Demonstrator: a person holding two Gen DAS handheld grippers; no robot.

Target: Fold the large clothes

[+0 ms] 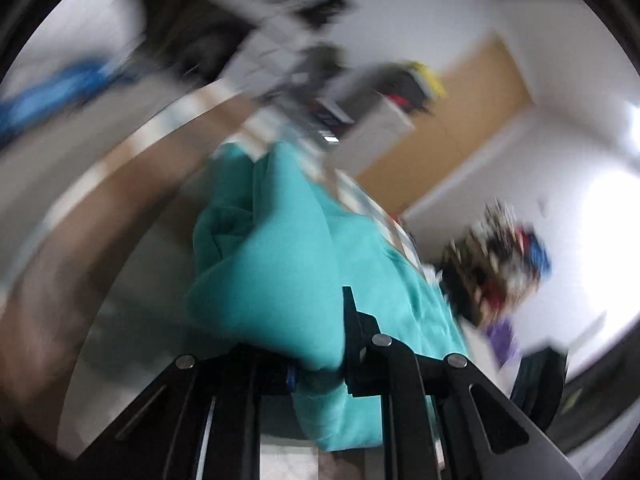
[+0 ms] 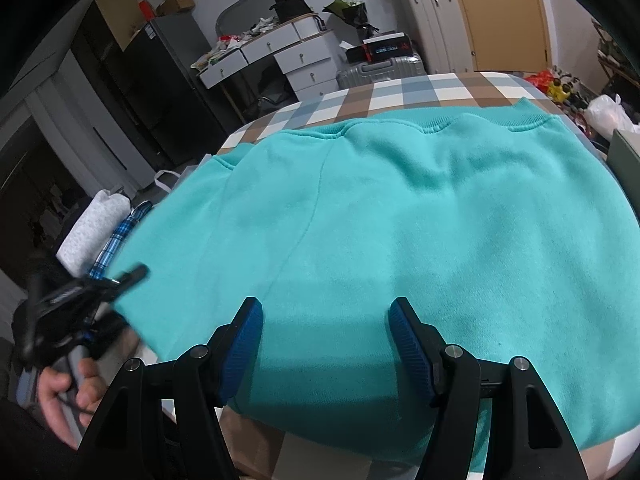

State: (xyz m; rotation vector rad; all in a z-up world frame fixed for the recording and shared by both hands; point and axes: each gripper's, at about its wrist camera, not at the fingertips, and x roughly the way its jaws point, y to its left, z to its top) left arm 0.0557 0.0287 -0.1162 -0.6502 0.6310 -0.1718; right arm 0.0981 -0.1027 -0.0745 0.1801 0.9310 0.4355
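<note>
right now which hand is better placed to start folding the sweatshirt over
Left. Its gripper is already shut on the teal sweatshirt at its edge; the right gripper has open jaws, gripping nothing.

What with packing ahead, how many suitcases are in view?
2. A cream suitcase stands upright beside the wooden door. A silver suitcase sits past the far edge of the bed, under a dark box. Clutter may hide others.

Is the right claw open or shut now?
Open. In the right wrist view the right claw has its two blue pads wide apart above the sweatshirt, pressing on nothing.
</note>
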